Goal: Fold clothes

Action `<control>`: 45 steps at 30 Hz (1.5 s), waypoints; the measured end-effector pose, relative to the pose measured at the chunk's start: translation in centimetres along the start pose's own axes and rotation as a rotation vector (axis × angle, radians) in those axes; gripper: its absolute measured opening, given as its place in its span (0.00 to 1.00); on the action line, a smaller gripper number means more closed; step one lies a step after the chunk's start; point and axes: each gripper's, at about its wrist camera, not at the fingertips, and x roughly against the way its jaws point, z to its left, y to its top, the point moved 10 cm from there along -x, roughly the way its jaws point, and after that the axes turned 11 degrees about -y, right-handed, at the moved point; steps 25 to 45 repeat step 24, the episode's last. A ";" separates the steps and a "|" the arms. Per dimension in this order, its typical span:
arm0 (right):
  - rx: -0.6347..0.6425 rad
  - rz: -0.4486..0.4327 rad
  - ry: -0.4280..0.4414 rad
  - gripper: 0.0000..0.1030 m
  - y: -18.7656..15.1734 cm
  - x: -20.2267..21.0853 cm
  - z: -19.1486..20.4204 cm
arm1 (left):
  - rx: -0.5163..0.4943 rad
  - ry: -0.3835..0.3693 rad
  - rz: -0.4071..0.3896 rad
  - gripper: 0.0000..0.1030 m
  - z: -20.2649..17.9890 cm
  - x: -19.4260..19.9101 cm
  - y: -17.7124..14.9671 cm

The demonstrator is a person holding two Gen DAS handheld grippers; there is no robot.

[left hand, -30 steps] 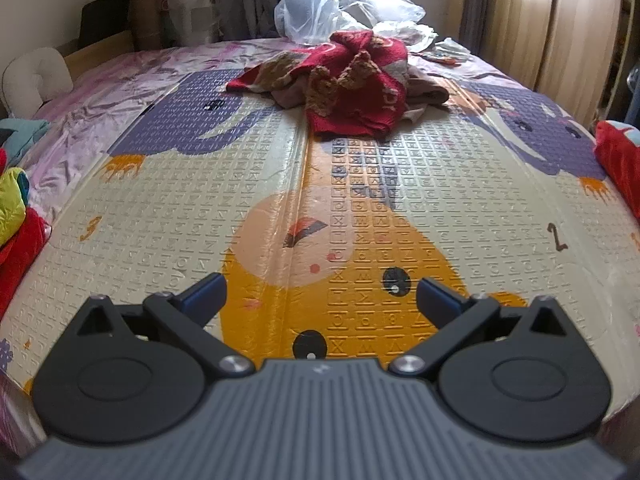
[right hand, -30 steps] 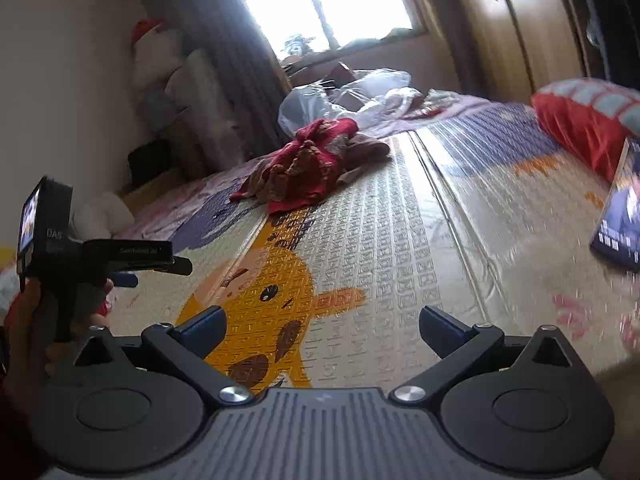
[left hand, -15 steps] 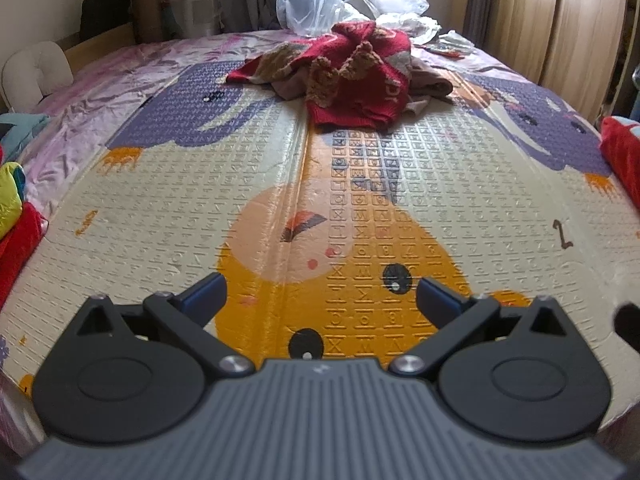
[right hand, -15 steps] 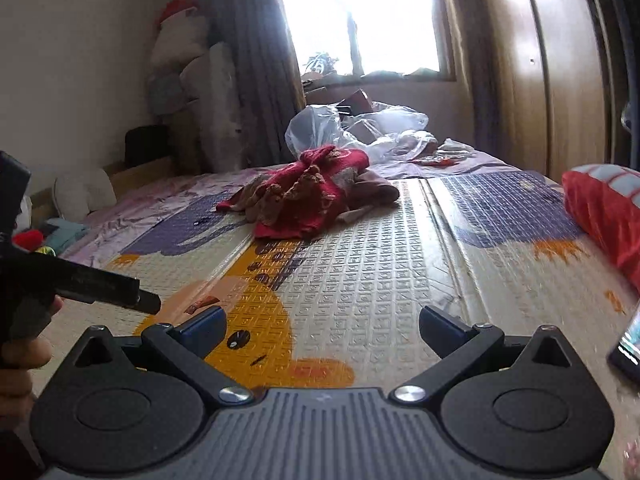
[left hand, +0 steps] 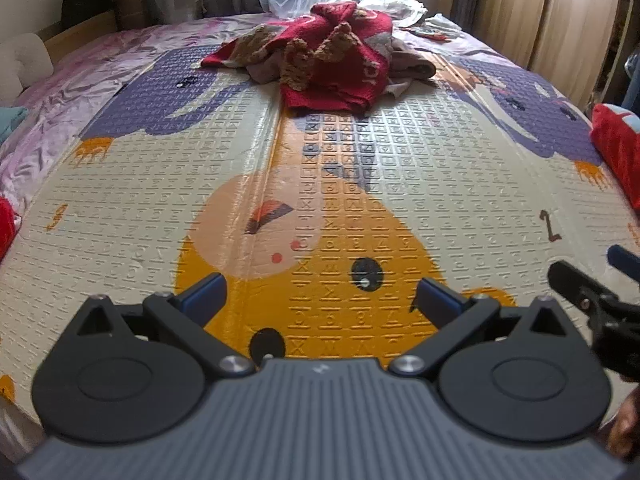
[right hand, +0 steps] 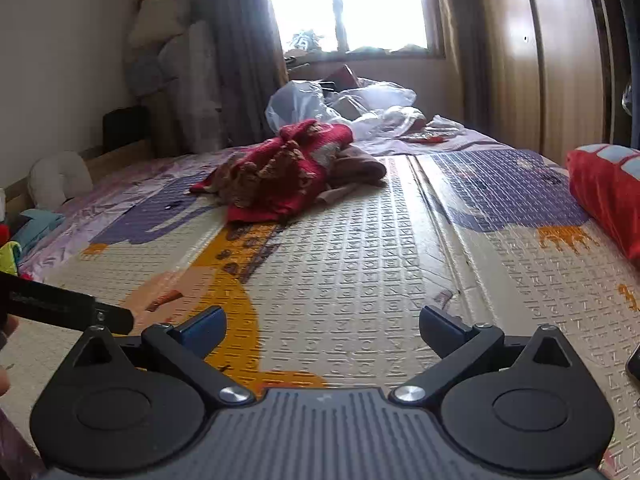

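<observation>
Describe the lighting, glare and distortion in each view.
Right wrist view: the window is blown out white and the wall dim. Left wrist view: even light, sheen along the play mat crease, fisheye bulging its edges; the red clothes pile stays sharp.

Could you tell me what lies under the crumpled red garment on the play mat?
Under the red garment a brownish cloth sticks out on its right side, and both rest on the play mat. Whether more clothing is buried beneath the heap cannot be seen.
</observation>
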 end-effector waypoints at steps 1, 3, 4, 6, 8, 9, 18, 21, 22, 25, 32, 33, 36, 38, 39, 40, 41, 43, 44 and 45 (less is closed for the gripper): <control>0.000 0.002 -0.002 1.00 0.0 -0.2 -0.2 | 0.004 -0.010 0.001 1.00 -0.2 0.0 0.1; 0.000 0.006 -0.006 0.99 -0.1 -0.6 -0.5 | 0.009 -0.014 0.001 1.00 -0.3 -0.2 0.2; -0.001 0.008 -0.008 0.99 -0.2 -0.9 -0.6 | 0.011 -0.013 0.001 1.00 -0.4 -0.4 0.3; -0.001 0.012 -0.013 0.99 -0.3 -1.3 -0.9 | 0.021 -0.016 0.007 1.00 -0.4 -0.7 0.4; -0.001 0.016 -0.017 0.99 -0.4 -1.7 -1.2 | 0.030 -0.020 0.014 1.00 -0.4 -1.1 0.4; -0.001 0.019 -0.019 0.99 -0.4 -1.9 -1.3 | 0.031 -0.019 0.018 1.00 -0.5 -1.2 0.4; -0.015 0.045 0.000 0.99 -0.9 -3.7 -0.8 | -0.047 -0.003 -0.007 1.00 -2.0 -1.6 0.6; -0.013 0.054 0.016 0.99 -1.1 -4.2 -0.1 | -0.052 0.007 -0.013 1.00 -2.1 -1.7 0.8; -0.012 0.056 0.019 0.99 -1.1 -4.4 0.0 | -0.052 0.011 -0.015 1.00 -2.1 -1.7 0.8; -0.010 0.057 0.023 1.00 -1.1 -4.6 0.3 | -0.043 0.013 -0.003 1.00 -2.0 -2.0 0.8; -0.010 0.057 0.023 1.00 -1.1 -4.6 0.3 | -0.043 0.013 -0.003 1.00 -2.0 -2.0 0.8; -0.010 0.057 0.023 1.00 -1.1 -4.6 0.3 | -0.043 0.013 -0.003 1.00 -2.0 -2.0 0.8; -0.010 0.057 0.023 1.00 -1.1 -4.6 0.3 | -0.043 0.013 -0.003 1.00 -2.0 -2.0 0.8; -0.010 0.057 0.023 1.00 -1.1 -4.6 0.3 | -0.043 0.013 -0.003 1.00 -2.0 -2.0 0.8; -0.010 0.057 0.023 1.00 -1.1 -4.6 0.3 | -0.043 0.013 -0.003 1.00 -2.0 -2.0 0.8; -0.010 0.057 0.023 1.00 -1.1 -4.6 0.3 | -0.043 0.013 -0.003 1.00 -2.0 -2.0 0.8; -0.010 0.057 0.023 1.00 -1.1 -4.6 0.3 | -0.043 0.013 -0.003 1.00 -2.0 -2.0 0.8; -0.010 0.057 0.023 1.00 -1.1 -4.6 0.3 | -0.043 0.013 -0.003 1.00 -2.0 -2.0 0.8; -0.010 0.057 0.023 1.00 -1.1 -4.6 0.3 | -0.043 0.013 -0.003 1.00 -2.0 -2.0 0.8; -0.010 0.057 0.023 1.00 -1.1 -4.6 0.3 | -0.043 0.013 -0.003 1.00 -2.0 -2.0 0.8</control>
